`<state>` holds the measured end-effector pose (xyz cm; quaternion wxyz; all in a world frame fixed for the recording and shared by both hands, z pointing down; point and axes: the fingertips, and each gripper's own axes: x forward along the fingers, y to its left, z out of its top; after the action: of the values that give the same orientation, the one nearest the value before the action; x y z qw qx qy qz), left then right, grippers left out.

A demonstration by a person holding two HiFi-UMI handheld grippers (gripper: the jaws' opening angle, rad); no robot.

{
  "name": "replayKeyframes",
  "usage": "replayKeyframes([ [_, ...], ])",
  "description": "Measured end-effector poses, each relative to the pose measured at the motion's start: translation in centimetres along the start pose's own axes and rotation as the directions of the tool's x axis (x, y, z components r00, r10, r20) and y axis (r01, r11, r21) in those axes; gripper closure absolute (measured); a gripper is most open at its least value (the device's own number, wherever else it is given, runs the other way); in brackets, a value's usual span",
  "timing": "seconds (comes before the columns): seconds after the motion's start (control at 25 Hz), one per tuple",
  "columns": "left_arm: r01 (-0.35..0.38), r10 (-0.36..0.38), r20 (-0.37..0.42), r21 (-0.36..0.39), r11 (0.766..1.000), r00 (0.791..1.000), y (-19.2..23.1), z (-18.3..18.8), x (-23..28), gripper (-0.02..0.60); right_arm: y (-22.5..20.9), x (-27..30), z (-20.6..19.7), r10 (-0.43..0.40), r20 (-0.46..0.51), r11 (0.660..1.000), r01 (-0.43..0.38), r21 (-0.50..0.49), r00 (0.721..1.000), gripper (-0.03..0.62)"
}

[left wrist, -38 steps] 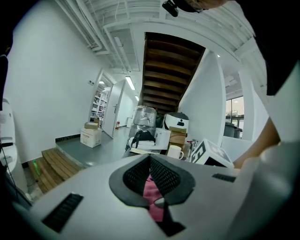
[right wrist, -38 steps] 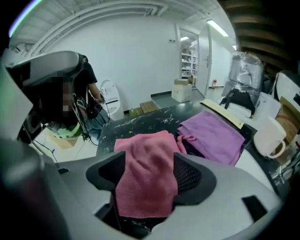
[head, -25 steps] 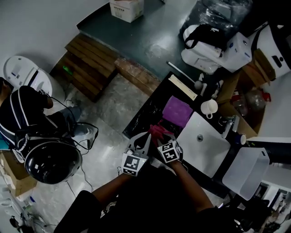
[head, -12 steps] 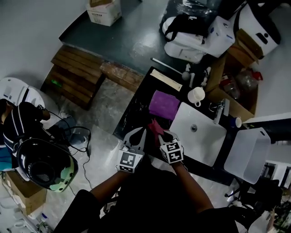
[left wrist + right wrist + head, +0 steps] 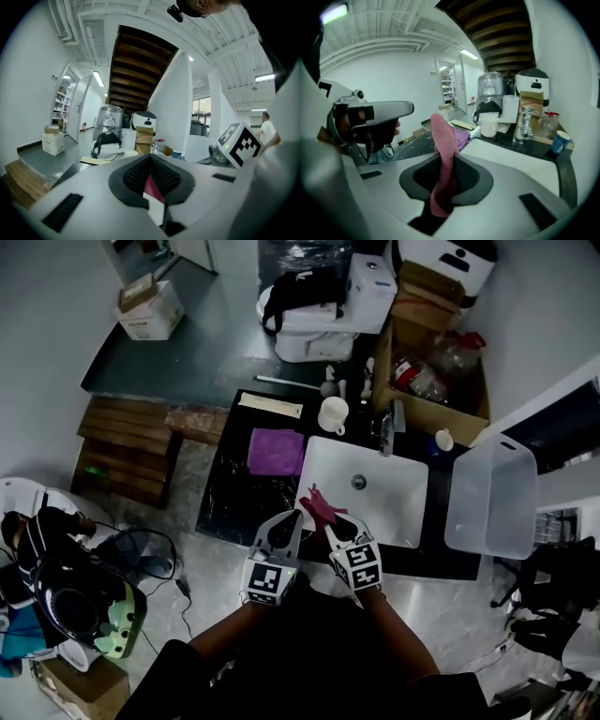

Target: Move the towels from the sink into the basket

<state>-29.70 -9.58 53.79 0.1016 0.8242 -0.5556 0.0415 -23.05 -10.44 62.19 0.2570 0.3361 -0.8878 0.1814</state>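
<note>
- My right gripper (image 5: 330,527) has just been closing its jaws, which now pinch the pink towel (image 5: 321,508) over the front edge of the white sink (image 5: 398,512).
- My left gripper (image 5: 290,521), just beside it, is pressed nearly together, with a sliver of pink cloth between the pads.
- A purple towel (image 5: 276,451) lies flat on the black counter (image 5: 225,502) left of the sink.
- The clear basket (image 5: 492,498) sits to the sink's right.
</note>
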Motion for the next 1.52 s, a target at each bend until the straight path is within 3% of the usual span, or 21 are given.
replayKeyframes([
  [0.12,0.059,-0.06,0.011,0.047,0.997,0.998,-4.9,1.4,1.4,0.569,-2.5,-4.2,-0.6,-0.061,0.053,0.997,0.058,0.048,0.997,0.52],
  [0.32,0.117,-0.118,0.012,0.049,0.992,0.993,-13.0,2.0,2.2,0.569,-5.9,-12.7,-1.4,-0.188,0.152,0.982,0.188,0.009,0.97,0.52],
  [0.52,0.193,-0.193,-0.008,0.117,0.974,0.981,-21.4,1.7,3.6,0.569,-9.8,-21.2,-3.0,-0.305,0.232,0.952,0.29,0.095,0.924,0.52],
  [0.84,0.321,-0.328,0.037,0.136,0.937,0.944,-35.7,1.7,2.8,0.569,-14.2,-34.3,-8.5,-0.467,0.322,0.883,0.419,0.21,0.823,0.52],
  [1.0,0.347,-0.357,0.044,0.148,0.926,0.933,-41.2,1.4,2.2,0.569,-15.3,-39.5,-11.4,-0.504,0.343,0.862,0.44,0.251,0.792,0.52],
  [1.28,0.359,-0.365,0.035,0.127,0.925,0.93,-46.8,1.7,3.1,0.569,-18.1,-45.0,-12.7,-0.53,0.374,0.843,0.429,0.324,0.761,0.519],
  [1.52,0.409,-0.414,0.008,0.14,0.902,0.91,-49.3,1.3,4.8,0.569,-20.1,-47.9,-12.0,-0.565,0.445,0.82,0.411,0.399,0.695,0.519],
])
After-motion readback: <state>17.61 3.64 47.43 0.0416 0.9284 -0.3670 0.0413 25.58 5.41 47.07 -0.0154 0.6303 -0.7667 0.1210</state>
